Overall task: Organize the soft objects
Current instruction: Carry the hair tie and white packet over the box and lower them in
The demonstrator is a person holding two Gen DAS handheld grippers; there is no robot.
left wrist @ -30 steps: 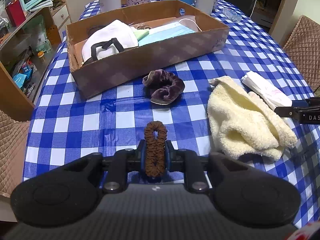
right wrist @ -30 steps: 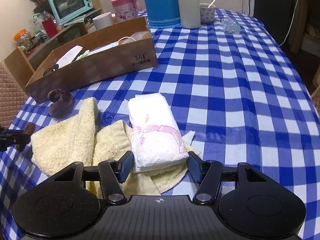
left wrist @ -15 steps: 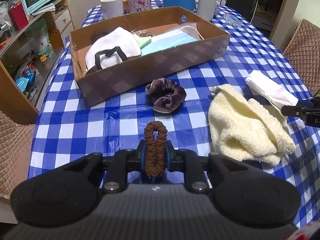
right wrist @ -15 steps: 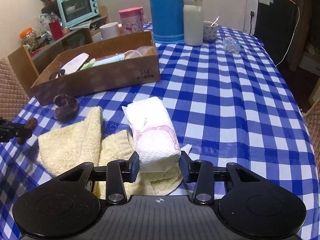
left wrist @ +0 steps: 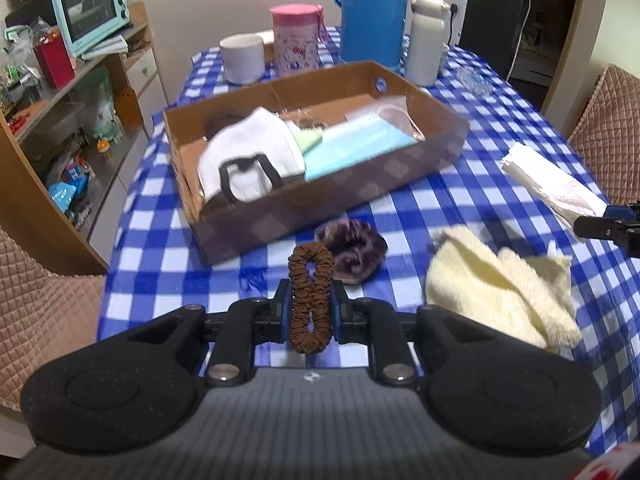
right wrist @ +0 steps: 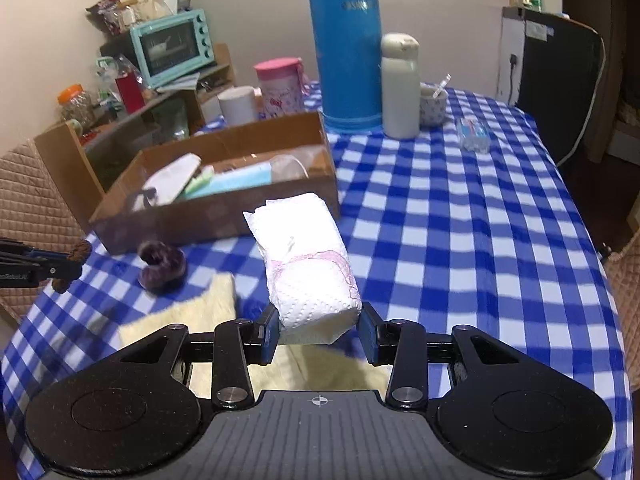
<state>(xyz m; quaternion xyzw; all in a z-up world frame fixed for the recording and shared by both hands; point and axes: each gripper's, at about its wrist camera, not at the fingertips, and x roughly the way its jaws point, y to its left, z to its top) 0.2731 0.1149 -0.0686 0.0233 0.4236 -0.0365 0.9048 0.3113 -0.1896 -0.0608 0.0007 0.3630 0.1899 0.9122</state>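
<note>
Fingers of the left gripper point(left wrist: 310, 310) are seen nearly closed, pinching one brown scrunchie point(left wrist: 311, 294) that stands upright between the pads, clear of the tabletop point(left wrist: 152, 256). Fingers of the right gripper point(right wrist: 319, 334) are clamped at a moderate width on one white tissue pack point(right wrist: 308, 264), which is lifted and projects forward past the pads.

Beyond the left fingers, just ahead and slightly right, one purple scrunchie point(left wrist: 352, 250) lies on the checked cloth. One cream towel point(left wrist: 500, 288) is spread to the right of the left fingers and beneath the right fingers.

One cardboard box point(left wrist: 320, 196) sits farther ahead of both grippers. Inside it are counted one white item with a black strap point(left wrist: 248, 160), one green item point(left wrist: 310, 136) and one blue face mask point(left wrist: 356, 146); further contents are blurred.

Behind the box, four vessels are counted: one white mug point(left wrist: 242, 58), one pink cup point(left wrist: 296, 42), one blue thermos point(right wrist: 346, 46), one white bottle point(right wrist: 400, 86).
</note>
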